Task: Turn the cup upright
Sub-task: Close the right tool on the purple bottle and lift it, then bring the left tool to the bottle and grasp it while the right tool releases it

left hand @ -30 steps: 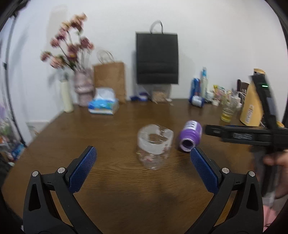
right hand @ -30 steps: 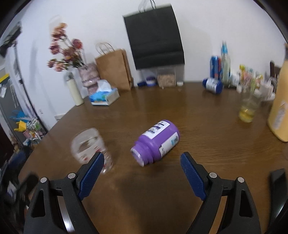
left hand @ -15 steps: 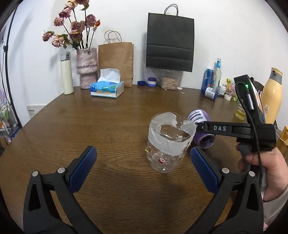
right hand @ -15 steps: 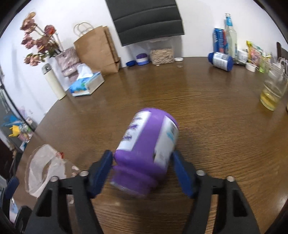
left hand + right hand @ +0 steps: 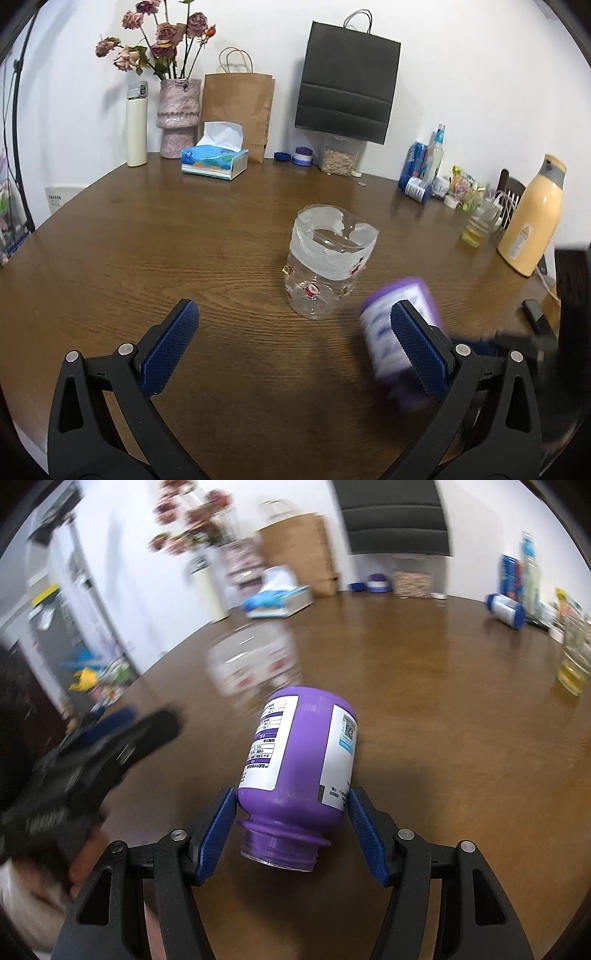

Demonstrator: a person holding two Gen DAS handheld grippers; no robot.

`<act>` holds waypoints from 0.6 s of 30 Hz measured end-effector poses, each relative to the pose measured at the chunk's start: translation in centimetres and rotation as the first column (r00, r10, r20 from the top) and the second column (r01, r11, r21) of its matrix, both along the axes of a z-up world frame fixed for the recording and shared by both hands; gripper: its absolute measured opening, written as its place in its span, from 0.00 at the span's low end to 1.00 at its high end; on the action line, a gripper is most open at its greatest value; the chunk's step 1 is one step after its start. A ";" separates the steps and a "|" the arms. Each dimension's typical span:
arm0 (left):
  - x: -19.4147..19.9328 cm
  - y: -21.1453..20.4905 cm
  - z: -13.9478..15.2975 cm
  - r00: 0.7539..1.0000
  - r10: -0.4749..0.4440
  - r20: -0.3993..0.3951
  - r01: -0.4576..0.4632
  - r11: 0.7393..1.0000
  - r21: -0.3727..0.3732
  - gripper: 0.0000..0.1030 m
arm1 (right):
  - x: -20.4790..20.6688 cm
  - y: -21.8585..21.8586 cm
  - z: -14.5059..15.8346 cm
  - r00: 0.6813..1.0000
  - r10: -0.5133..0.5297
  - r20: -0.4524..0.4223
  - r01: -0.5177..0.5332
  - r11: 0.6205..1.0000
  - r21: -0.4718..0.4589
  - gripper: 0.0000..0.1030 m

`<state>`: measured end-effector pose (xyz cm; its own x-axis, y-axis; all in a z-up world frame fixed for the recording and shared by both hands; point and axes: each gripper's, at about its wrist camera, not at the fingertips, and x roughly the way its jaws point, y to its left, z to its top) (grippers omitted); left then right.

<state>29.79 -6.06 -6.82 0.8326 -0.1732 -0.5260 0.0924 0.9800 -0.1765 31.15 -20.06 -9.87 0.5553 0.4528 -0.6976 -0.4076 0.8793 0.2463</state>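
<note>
Right gripper (image 5: 291, 830), blue-padded and black-framed, now clamped on the purple plastic wide-mouthed cup with white printed labels (image 5: 299, 771); half a second earlier closing around it low over the brown wood-grain surface (image 5: 461, 738), a full second earlier spread wide with the cup lying on its side between the pads. Cup now lifted and tilted, threaded mouth toward the camera and downward, closed base pointing away and up; pads pressing the shoulder just above the neck flange. In the left wrist view, same cup (image 5: 399, 332) motion-blurred at lower right, partly behind the right-hand pad, hence caught mid-rotation. Judged meaning for the task: grasp secured, flip begun, mouth yet to come round to the top before setting down.

Left gripper (image 5: 295, 350) spread wide, holding nothing, hovering above the surface (image 5: 184, 240) and facing the clear cut-off plastic bottle bottom with white taped rim and small red stickers (image 5: 328, 266), upright and near the purple cup, apart from it as far as visible.

Materials and shapes: cup smooth, rigid, opaque, cylindrical with rounded shoulder and ridged neck; labels glossy, probably slippery under knurled rubber pads. Clear container thin-walled, uneven at the cut edge, likely light and easily knocked. Surface polished, faintly reflective.
</note>
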 end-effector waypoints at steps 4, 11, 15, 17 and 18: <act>-0.4 0.9 0.2 0.999 -0.027 -0.019 0.026 0.998 -0.057 1.00 | -1.9 3.4 -0.1 0.990 0.139 0.011 -0.139 0.990 0.017 0.65; 0.0 3.9 -0.7 0.996 0.043 -0.077 -0.053 0.991 -0.124 0.90 | -2.9 8.3 -0.1 0.954 0.298 0.046 -0.297 0.955 -0.030 0.65; 0.2 3.9 -0.9 0.997 -0.015 -0.072 0.005 0.990 -0.140 0.79 | -3.3 9.3 -0.1 0.934 0.351 0.068 -0.347 0.935 -0.072 0.65; 0.4 3.9 -1.2 0.996 0.001 -0.085 -0.011 0.994 -0.110 0.69 | -3.1 8.8 -0.2 0.940 0.332 0.074 -0.325 0.942 -0.086 0.65; 0.7 4.1 -1.5 0.995 0.010 -0.099 -0.019 0.996 -0.090 0.66 | -3.0 8.4 -0.2 0.947 0.312 0.078 -0.305 0.948 -0.089 0.65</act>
